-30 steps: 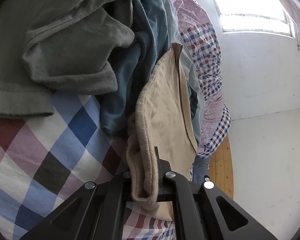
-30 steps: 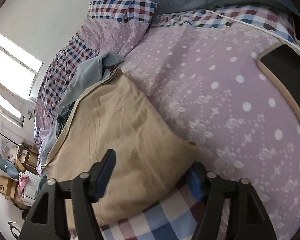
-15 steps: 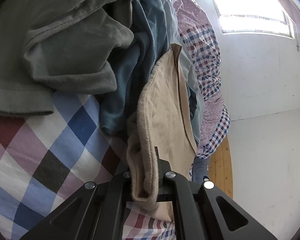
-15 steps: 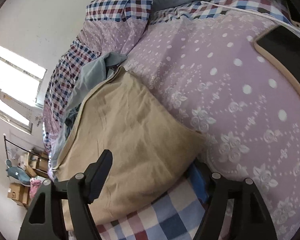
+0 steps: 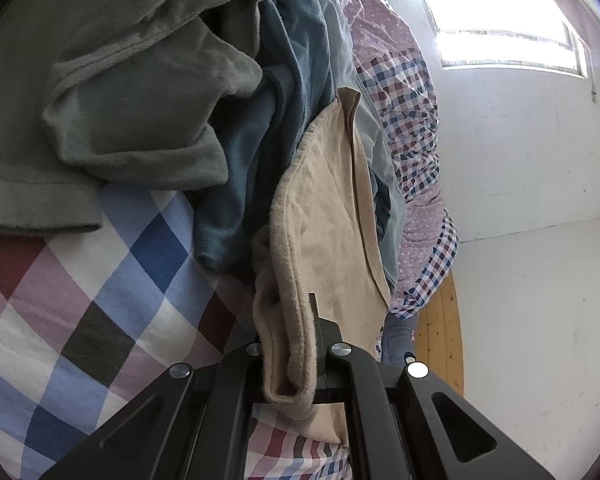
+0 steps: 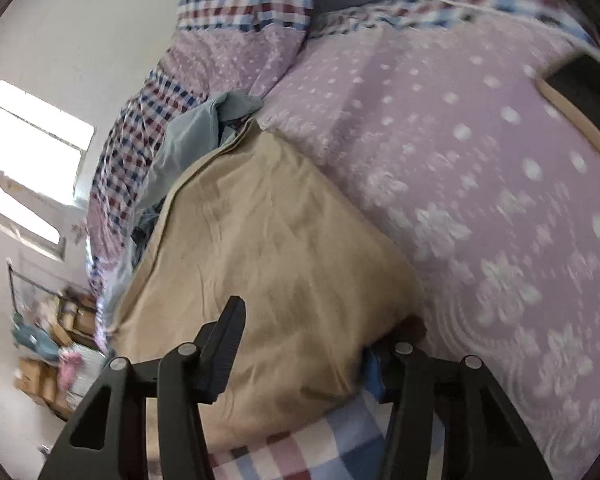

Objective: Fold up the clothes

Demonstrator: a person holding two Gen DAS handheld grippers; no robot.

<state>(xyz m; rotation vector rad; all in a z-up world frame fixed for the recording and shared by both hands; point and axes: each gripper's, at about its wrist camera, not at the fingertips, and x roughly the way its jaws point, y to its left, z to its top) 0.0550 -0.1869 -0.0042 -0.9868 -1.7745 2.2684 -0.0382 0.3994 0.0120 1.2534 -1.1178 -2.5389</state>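
Beige garment (image 5: pixel 324 216) spread on the bed, one doubled edge raised and running away toward a teal heap. Same beige garment (image 6: pixel 268 248) broad and mostly flat in the right wrist view, a few shallow creases, near corner lying between the right gripper's fingers.

Left gripper (image 5: pixel 296 360) pinched tight on the rolled beige hem; two or more layers caught, fold of cloth bulging below the jaws.

Right gripper (image 6: pixel 312 344) spread wide, fingers straddling the beige corner, not yet clamped on it. Slight motion blur in this view.

Beside the garment: grey fleece piece (image 5: pixel 132 92) bunched at far left, teal garment (image 5: pixel 276 128) crumpled just beside and partly under the beige edge. Pale blue cloth (image 6: pixel 196 136) beyond the far beige edge. Underneath all: checked bedsheet (image 5: pixel 80 300), then lilac dotted quilt (image 6: pixel 480 160).

Judged step: securing a second corner for a fold. Could equally be release after laying a fold down; not settled from this.

For a clean fold: match layers in both grips, keep edge taut between grippers, avoid dragging teal cloth along, line hem to hem before lowering, smooth creases outward.
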